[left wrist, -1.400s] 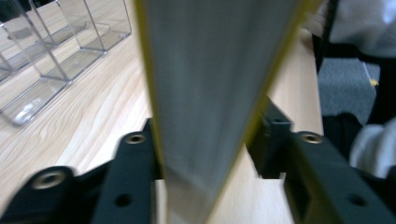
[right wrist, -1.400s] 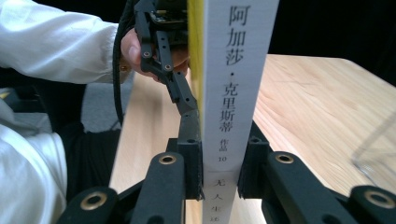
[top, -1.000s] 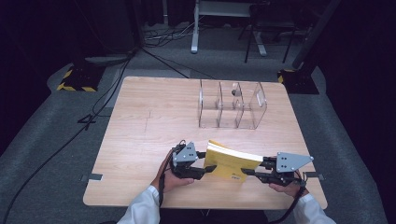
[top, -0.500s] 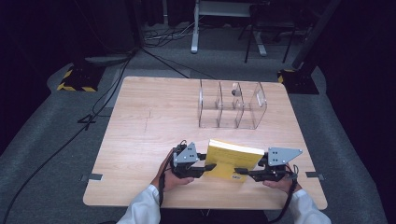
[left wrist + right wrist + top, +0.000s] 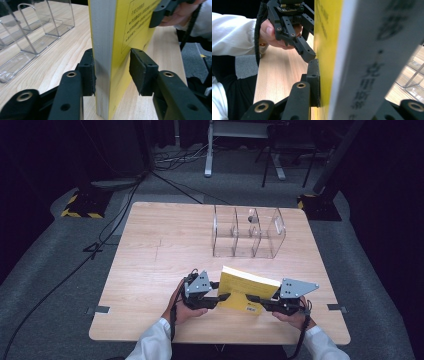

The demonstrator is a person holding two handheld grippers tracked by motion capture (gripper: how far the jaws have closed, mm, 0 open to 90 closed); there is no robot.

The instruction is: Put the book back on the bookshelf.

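A thick yellow book (image 5: 247, 289) stands tilted near the table's front edge, held between both grippers. My left gripper (image 5: 216, 299) is shut on its left end. In the left gripper view one pad (image 5: 88, 72) lies against the back face and the other pad (image 5: 141, 72) meets the yellow cover (image 5: 125, 30), with the book (image 5: 102, 37) skewed between them. My right gripper (image 5: 259, 301) is shut on the book's right end. In the right gripper view one pad (image 5: 314, 82) presses flat on the yellow cover (image 5: 327, 50), and the white spine hides the other jaw.
A clear plastic organizer (image 5: 248, 232) with three compartments stands behind the book on the wooden table (image 5: 150, 260); a small dark object sits in it. It also appears as the clear organizer (image 5: 37, 30) to the left of my left gripper. Cables and stands lie on the floor beyond.
My right gripper has moved left and closed onto the book's right end. The left gripper has kept its hold, and the book has shifted slightly and stands more upright.
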